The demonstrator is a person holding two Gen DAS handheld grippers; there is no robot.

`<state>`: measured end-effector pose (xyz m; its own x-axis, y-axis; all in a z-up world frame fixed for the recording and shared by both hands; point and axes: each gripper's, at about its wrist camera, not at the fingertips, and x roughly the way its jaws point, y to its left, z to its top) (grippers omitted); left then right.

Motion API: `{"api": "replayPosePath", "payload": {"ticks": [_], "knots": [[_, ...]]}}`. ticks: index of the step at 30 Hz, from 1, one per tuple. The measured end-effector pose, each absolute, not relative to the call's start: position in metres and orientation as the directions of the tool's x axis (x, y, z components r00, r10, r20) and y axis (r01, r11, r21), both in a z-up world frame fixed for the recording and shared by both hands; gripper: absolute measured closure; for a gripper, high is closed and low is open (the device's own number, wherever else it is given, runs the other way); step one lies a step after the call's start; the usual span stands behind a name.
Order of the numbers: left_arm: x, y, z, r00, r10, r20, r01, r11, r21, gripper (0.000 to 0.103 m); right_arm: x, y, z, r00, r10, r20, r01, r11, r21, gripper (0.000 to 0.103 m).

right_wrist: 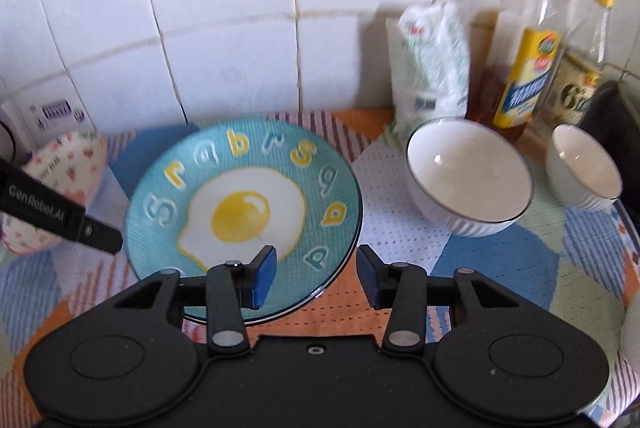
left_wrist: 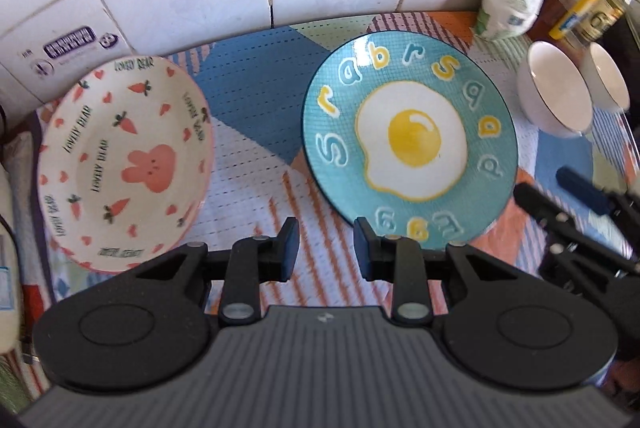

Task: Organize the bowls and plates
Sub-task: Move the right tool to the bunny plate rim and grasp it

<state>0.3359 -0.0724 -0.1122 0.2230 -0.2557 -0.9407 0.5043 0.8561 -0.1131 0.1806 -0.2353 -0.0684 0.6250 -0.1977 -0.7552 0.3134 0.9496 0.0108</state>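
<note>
Right wrist: egg plate lies flat, lettering top toward the wall

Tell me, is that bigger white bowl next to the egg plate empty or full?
Empty. The right wrist view looks straight into the white bowl and shows only its bare, glossy inside. It stands upright on the patterned cloth.

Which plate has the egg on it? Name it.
The blue plate, the right-hand one in the left wrist view. The pink plate to its left shows a rabbit, carrots and hearts instead.
</note>
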Motion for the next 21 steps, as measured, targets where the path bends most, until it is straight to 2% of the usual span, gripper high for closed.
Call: {"api": "replayPosePath", "payload": {"ticks": [5, 7, 12, 14, 21], "knots": [[0.328, -0.048, -0.093, 0.241, -0.278, -0.93, 0.532, 0.839, -0.113, 0.074, 0.156, -0.213, -0.042, 0.755, -0.119, -0.645, 0.236, 0.967, 0.098, 0.044], [0.325, -0.036, -0.087, 0.248, -0.287, -0.925, 0.535, 0.837, -0.116, 0.074, 0.151, -0.201, -0.034, 0.775, -0.11, -0.623, 0.22, 0.97, 0.103, 0.044], [0.321, -0.002, -0.078, 0.273, -0.289, -0.917, 0.54, 0.836, -0.102, 0.073, 0.147, -0.172, -0.026, 0.797, -0.092, -0.597, 0.211, 0.968, 0.133, 0.043], [0.321, 0.014, -0.077, 0.286, -0.284, -0.915, 0.533, 0.841, -0.094, 0.072, 0.147, -0.16, -0.026, 0.804, -0.089, -0.588, 0.201, 0.971, 0.128, 0.037], [0.33, 0.077, -0.071, 0.375, -0.253, -0.892, 0.43, 0.9, -0.074, 0.072, 0.149, -0.116, -0.031, 0.811, -0.065, -0.581, 0.17, 0.977, 0.128, 0.034]]}}
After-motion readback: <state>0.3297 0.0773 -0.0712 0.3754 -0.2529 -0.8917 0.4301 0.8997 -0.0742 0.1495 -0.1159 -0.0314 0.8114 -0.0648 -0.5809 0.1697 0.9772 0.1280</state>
